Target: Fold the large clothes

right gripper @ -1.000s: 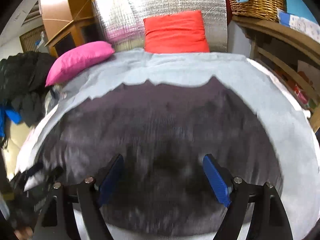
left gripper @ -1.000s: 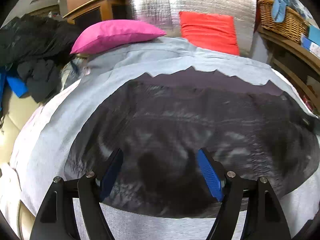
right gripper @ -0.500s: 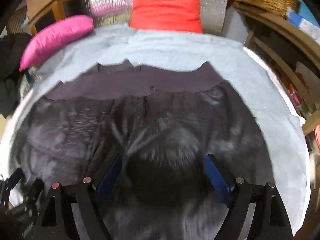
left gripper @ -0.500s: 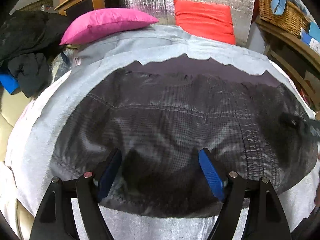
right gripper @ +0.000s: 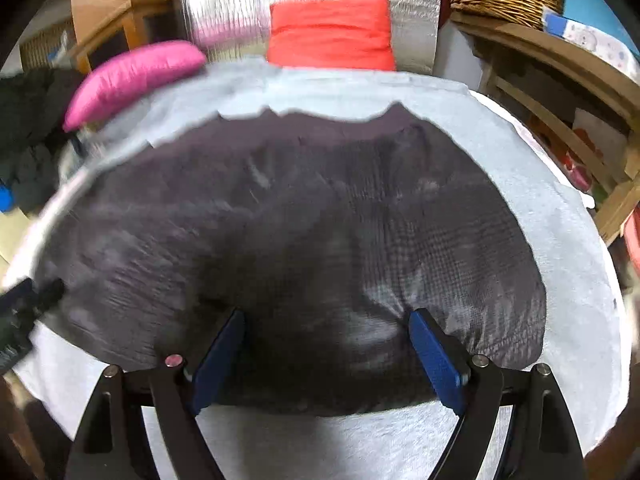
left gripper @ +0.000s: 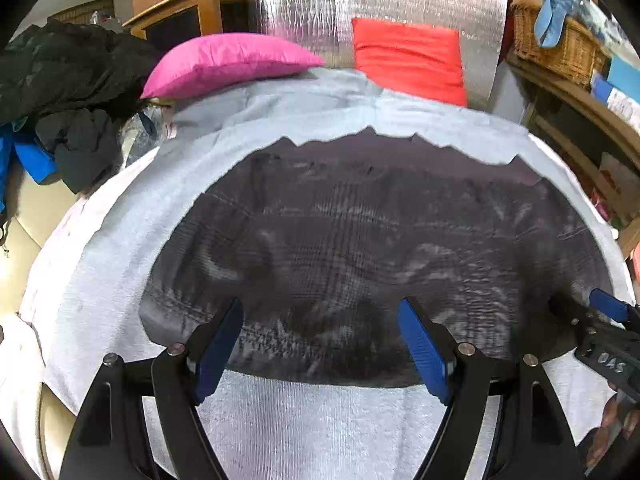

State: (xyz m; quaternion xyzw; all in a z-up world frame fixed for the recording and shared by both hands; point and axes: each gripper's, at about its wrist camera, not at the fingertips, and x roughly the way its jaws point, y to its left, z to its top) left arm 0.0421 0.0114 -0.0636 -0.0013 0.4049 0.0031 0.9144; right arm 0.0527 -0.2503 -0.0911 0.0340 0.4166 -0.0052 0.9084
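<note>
Blue-padded and spread wide with nothing pinched, the left gripper [left gripper: 320, 344] and the right gripper [right gripper: 326, 354] are each hovering over the near hem of one dark grey checked garment [left gripper: 360, 248]. It is lying flat and faintly wrinkled, stretching from between the fingers toward 12 o'clock across a pale grey cover [left gripper: 280, 432]. Beyond it, one pink cushion [left gripper: 228, 62] is sitting at 11 o'clock and one red cushion [left gripper: 408, 60] at 1 o'clock.

Dark checked garment [left gripper: 360, 248], spread flat on grey cover [left gripper: 120, 264]
</note>
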